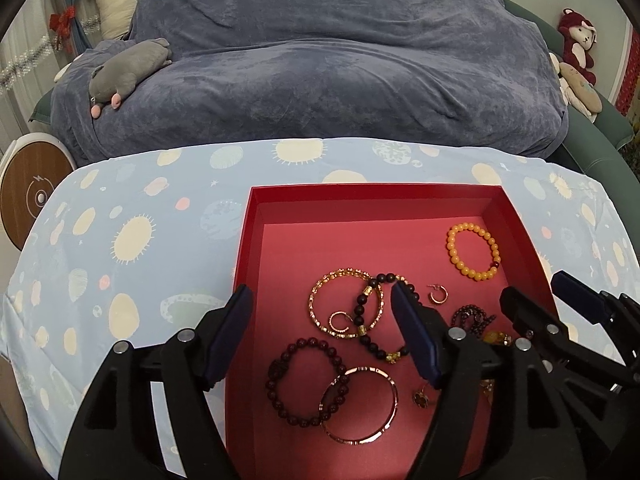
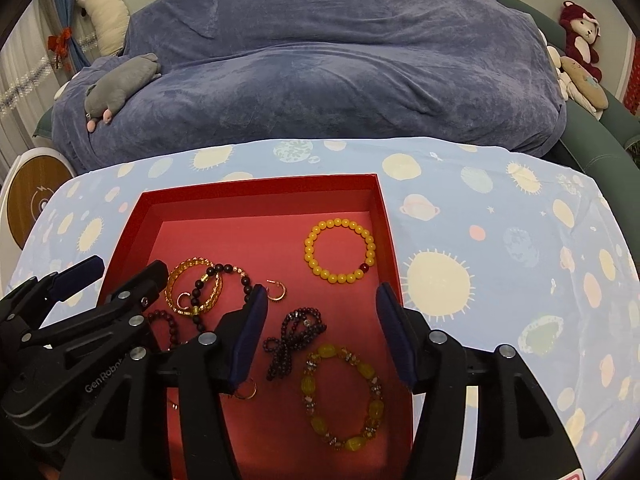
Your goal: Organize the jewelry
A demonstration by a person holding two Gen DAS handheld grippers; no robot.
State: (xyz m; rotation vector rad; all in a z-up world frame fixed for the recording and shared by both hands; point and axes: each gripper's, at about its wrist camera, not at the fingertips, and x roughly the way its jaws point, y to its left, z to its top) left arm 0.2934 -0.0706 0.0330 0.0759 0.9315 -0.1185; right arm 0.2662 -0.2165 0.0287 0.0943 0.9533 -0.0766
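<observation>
A red box (image 1: pixel 256 216) (image 2: pixel 384 216) sits on the blue planet-print cloth and holds several pieces of jewelry. In the left wrist view I see an orange bead bracelet (image 1: pixel 474 250), a gold beaded bangle (image 1: pixel 344 306), a dark red bead bracelet (image 1: pixel 306 384), a thin rose-gold bangle (image 1: pixel 360 406) and a hoop earring (image 1: pixel 438 294). In the right wrist view I see a yellow stone bracelet (image 2: pixel 342 396), a dark purple bead strand (image 2: pixel 296 338) and the orange bracelet (image 2: pixel 340 250). My left gripper (image 1: pixel 322 300) is open above the box's near left part. My right gripper (image 2: pixel 322 300) is open above its near right part. Both are empty.
The box stands on a table covered by the patterned cloth (image 1: pixel 120 240). Behind it is a sofa under a blue-grey blanket (image 1: pixel 320 60) with a grey plush toy (image 1: pixel 124 72). A round wooden-topped device (image 1: pixel 32 196) stands at the left.
</observation>
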